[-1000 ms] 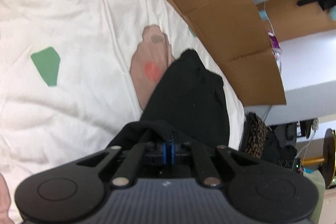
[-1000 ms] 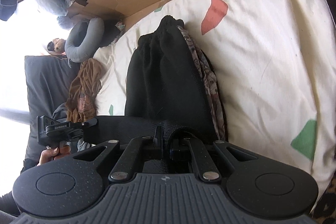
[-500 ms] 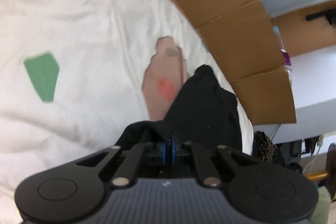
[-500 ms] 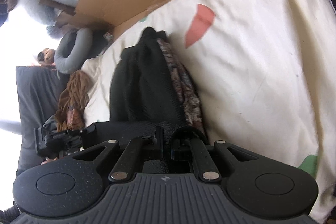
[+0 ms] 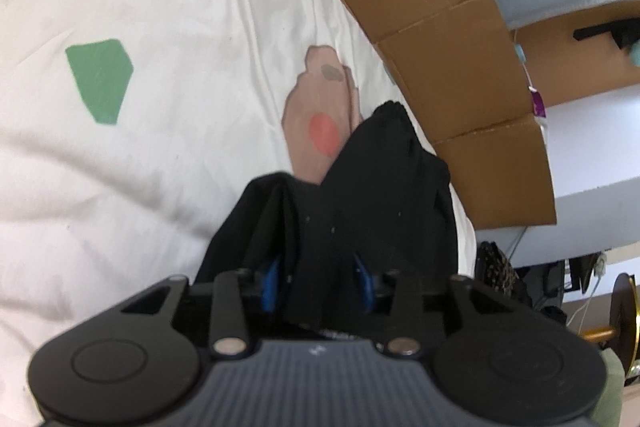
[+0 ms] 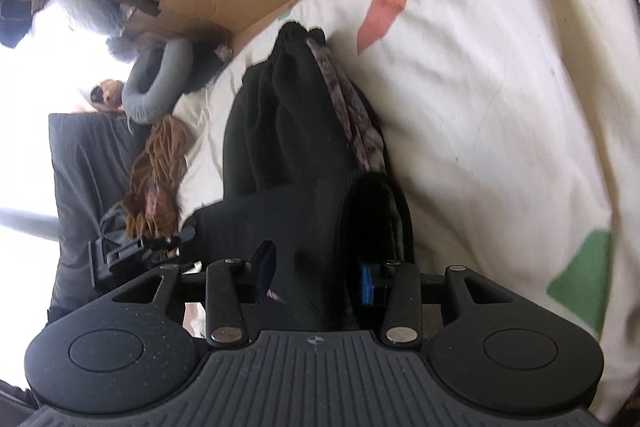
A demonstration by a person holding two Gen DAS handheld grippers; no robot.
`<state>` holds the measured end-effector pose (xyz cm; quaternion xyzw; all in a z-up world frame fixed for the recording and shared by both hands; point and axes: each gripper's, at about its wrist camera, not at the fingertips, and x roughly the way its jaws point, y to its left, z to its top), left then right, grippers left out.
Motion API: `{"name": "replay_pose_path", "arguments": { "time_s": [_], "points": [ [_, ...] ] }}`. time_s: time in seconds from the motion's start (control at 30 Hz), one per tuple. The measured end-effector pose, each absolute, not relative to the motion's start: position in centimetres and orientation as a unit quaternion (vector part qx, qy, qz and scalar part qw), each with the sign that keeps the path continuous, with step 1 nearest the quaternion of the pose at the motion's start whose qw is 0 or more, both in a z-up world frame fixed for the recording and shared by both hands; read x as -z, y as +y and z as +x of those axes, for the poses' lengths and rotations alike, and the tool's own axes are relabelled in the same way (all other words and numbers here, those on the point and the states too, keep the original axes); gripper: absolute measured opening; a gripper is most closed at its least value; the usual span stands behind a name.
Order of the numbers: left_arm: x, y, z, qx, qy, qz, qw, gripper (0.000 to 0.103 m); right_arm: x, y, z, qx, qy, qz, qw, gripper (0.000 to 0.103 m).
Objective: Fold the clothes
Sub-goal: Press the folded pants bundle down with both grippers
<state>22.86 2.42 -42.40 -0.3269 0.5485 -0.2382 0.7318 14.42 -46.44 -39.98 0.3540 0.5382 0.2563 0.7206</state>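
While both tongs' jaws have just been opening, left gripper (image 5: pixel 318 285) and right gripper (image 6: pixel 316 277) stand apart, soft black garment (image 5: pixel 384 187) loose between blue pads | garment lies folded on wrinkled cream sheet (image 5: pixel 160 7) | stiff cardboard (image 5: pixel 440 27) behind.

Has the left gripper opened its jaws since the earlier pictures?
Yes. The left gripper has just been opening its jaws: the blue pads were together and now stand apart, with the black garment loose between them.

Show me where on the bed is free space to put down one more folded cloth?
Bare sheet lies beside the black garment, around the green patch. The side toward the cardboard is crowded.
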Motion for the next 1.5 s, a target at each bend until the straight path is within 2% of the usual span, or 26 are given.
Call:
{"name": "replay_pose_path", "arguments": {
  "time_s": [0.27, 0.37, 0.43, 0.47, 0.5, 0.53, 0.63, 0.9, 1.23, 1.37, 1.5],
  "points": [
    [43.3, 2.7, 21.9, 0.240, 0.546, -0.333, 0.730, 0.039, 40.9, -46.6, 12.0, -0.256, 0.554, 0.357, 0.707, 0.047],
    [43.3, 2.8, 21.8, 0.241, 0.547, -0.322, 0.734, 0.035, 41.1, -46.7, 11.4, -0.253, 0.551, 0.364, 0.707, 0.046],
    [43.3, 2.8, 21.9, 0.241, 0.548, -0.318, 0.735, 0.029, 41.3, -46.8, 11.2, -0.250, 0.549, 0.368, 0.708, 0.045],
    [43.3, 2.8, 22.0, 0.241, 0.549, -0.315, 0.736, 0.025, 41.3, -46.8, 11.3, -0.250, 0.550, 0.366, 0.708, 0.032],
    [43.2, 2.8, 22.0, 0.241, 0.550, -0.311, 0.737, 0.016, 41.3, -46.7, 11.4, -0.252, 0.551, 0.359, 0.710, 0.025],
    [43.1, 2.7, 22.1, 0.242, 0.550, -0.308, 0.738, 0.016, 41.2, -46.6, 11.5, -0.252, 0.552, 0.353, 0.712, 0.016],
    [42.5, 2.5, 22.4, 0.246, 0.545, -0.302, 0.742, 0.013, 40.8, -46.5, 11.8, -0.257, 0.545, 0.351, 0.716, 0.012],
    [40.5, 1.8, 24.6, 0.258, 0.516, -0.317, 0.753, 0.012, 38.9, -46.9, 13.8, -0.259, 0.511, 0.364, 0.735, 0.012],
    [40.5, 0.7, 28.3, 0.249, 0.504, -0.332, 0.758, 0.012, 37.4, -46.7, 18.5, -0.241, 0.485, 0.360, 0.760, 0.013],
    [40.7, 0.0, 29.5, 0.228, 0.515, -0.315, 0.764, 0.013, 37.7, -47.1, 19.8, -0.218, 0.480, 0.367, 0.766, 0.017],
    [40.1, -0.4, 30.1, 0.211, 0.511, -0.299, 0.778, 0.023, 37.7, -47.4, 20.8, -0.199, 0.478, 0.368, 0.772, 0.026]
  ]
}}
